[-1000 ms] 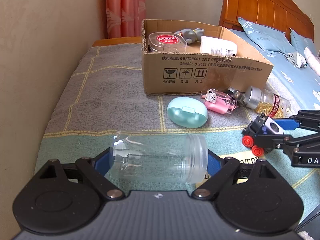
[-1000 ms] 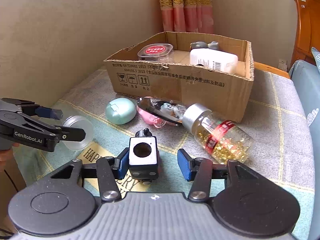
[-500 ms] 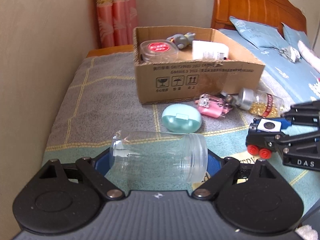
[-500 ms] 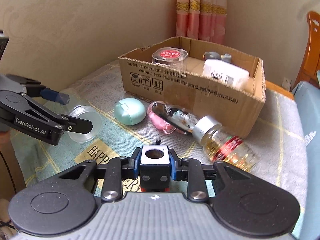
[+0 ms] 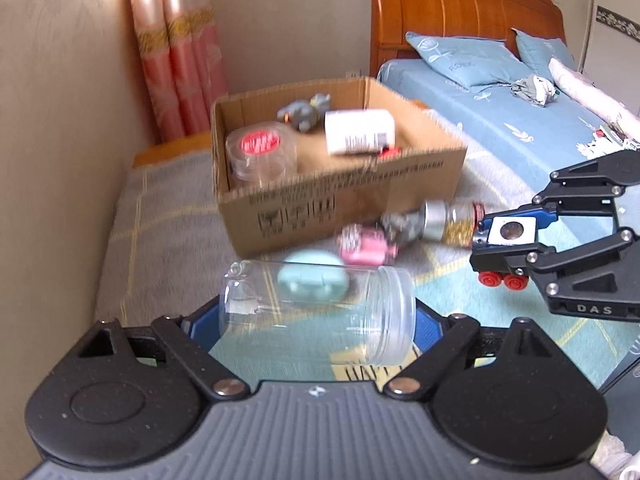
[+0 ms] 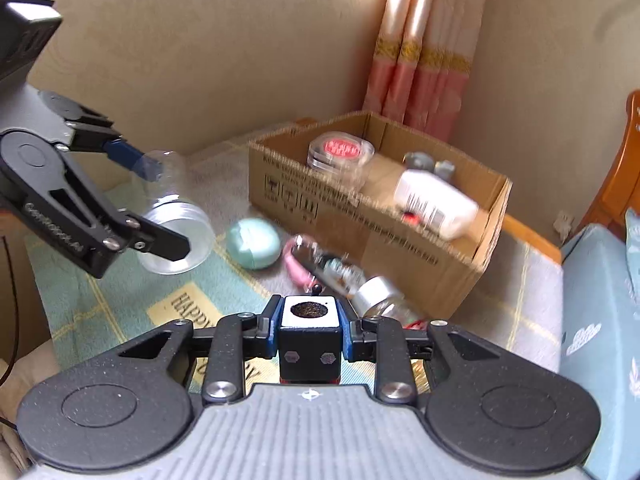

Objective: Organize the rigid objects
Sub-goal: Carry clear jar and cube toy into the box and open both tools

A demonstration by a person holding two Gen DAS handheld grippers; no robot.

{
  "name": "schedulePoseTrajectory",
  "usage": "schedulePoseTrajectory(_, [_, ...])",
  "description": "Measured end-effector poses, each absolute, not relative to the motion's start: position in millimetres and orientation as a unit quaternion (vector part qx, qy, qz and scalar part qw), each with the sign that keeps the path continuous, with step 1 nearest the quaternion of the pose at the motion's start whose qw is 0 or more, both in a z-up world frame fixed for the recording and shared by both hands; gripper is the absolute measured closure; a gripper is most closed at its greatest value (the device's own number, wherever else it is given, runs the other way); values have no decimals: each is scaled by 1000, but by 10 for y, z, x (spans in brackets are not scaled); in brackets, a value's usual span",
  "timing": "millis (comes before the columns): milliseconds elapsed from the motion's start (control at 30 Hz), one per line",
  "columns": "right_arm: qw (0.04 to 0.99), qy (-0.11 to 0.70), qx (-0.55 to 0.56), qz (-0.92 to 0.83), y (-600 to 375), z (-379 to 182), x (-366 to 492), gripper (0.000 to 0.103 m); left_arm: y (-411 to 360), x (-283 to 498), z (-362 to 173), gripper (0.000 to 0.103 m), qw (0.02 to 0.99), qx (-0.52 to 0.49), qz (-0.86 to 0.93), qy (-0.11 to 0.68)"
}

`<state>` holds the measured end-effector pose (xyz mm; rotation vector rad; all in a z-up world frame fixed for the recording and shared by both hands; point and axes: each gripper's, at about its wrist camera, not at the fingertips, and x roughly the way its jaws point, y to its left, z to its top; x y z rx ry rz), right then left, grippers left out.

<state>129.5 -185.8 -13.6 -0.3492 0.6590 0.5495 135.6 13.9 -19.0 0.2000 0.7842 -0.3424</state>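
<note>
Nearest me, the left gripper [image 5: 316, 320] pinches a clear jar [image 5: 316, 312] end to end, lifted off the blanket; the right gripper [image 6: 311, 332] clamps a toy train block [image 6: 310, 340]. Beyond, the cardboard box [image 5: 344, 204] waits: best carry both level, clear its rim, and release low inside.

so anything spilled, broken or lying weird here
Nothing looks spilled or broken. The capsule bottle lies on its side by the box, tangled with a pink item, still unsorted. The left gripper holds a clear jar sideways; the right gripper holds a toy block.
</note>
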Motion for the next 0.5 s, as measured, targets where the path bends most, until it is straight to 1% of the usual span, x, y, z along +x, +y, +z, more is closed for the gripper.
schedulePoseTrajectory(300, [910,281,-174,250,-1963,209,1483,71,-42,1814,231,12,916,108,-177,343])
schedulePoseTrajectory(500, [915,273,-184,233,-1989,338,1712,71,-143,2255,318,12,924,95,-154,337])
